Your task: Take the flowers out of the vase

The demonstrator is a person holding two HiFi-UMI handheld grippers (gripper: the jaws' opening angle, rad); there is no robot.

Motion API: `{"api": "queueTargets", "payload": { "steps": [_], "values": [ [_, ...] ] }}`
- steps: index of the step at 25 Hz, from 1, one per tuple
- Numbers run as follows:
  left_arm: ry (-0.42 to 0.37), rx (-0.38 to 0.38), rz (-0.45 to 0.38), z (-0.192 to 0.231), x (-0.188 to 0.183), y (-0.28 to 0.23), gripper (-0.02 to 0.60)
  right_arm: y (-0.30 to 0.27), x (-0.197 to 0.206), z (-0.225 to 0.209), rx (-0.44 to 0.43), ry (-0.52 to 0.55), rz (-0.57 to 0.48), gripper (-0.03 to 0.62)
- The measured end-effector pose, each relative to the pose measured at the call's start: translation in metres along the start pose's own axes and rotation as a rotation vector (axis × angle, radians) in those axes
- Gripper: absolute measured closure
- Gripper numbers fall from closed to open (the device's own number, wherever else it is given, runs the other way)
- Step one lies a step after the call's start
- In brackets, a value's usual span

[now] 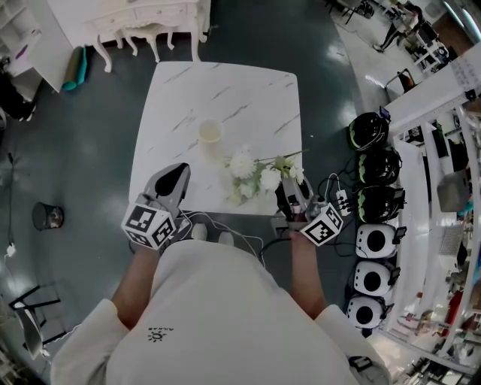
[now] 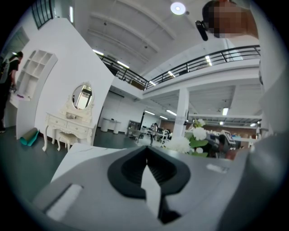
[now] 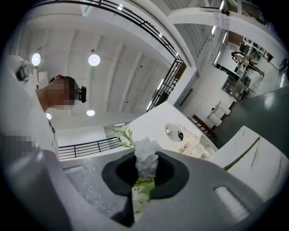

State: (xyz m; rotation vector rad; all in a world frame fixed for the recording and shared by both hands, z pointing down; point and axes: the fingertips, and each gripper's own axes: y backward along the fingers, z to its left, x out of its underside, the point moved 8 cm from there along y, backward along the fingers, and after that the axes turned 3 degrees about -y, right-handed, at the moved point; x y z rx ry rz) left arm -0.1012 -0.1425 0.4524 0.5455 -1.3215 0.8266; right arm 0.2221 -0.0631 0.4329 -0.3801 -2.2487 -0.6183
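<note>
A cream vase (image 1: 210, 133) stands upright near the middle of the white marble table (image 1: 225, 83), and nothing shows in it. White flowers (image 1: 255, 173) with green leaves are bunched at the table's front right. My right gripper (image 1: 288, 185) is shut on a flower stem there. In the right gripper view a white bloom (image 3: 146, 159) sticks up between the jaws of my right gripper (image 3: 145, 170). A loose green stem (image 3: 241, 155) lies on the tabletop. My left gripper (image 1: 179, 173) is over the table's front left, shut and holding nothing; its view shows the flowers (image 2: 189, 140) to the right.
A white dressing table (image 1: 143, 19) and a teal roll (image 1: 75, 68) stand beyond the table. A row of helmets (image 1: 372, 203) lines the floor at the right. Cables (image 1: 225, 234) run by the table's front edge. A dark bin (image 1: 47, 216) sits on the floor at the left.
</note>
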Motion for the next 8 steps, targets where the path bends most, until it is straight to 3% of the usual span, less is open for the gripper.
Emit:
{"api": "queueTargets", "payload": {
  "steps": [8],
  "values": [
    [-0.004, 0.003, -0.001, 0.001, -0.0013, 0.0014, 0.594, 0.0, -0.0013, 0.0014, 0.004, 0.004, -0.003, 0.569]
  ]
}}
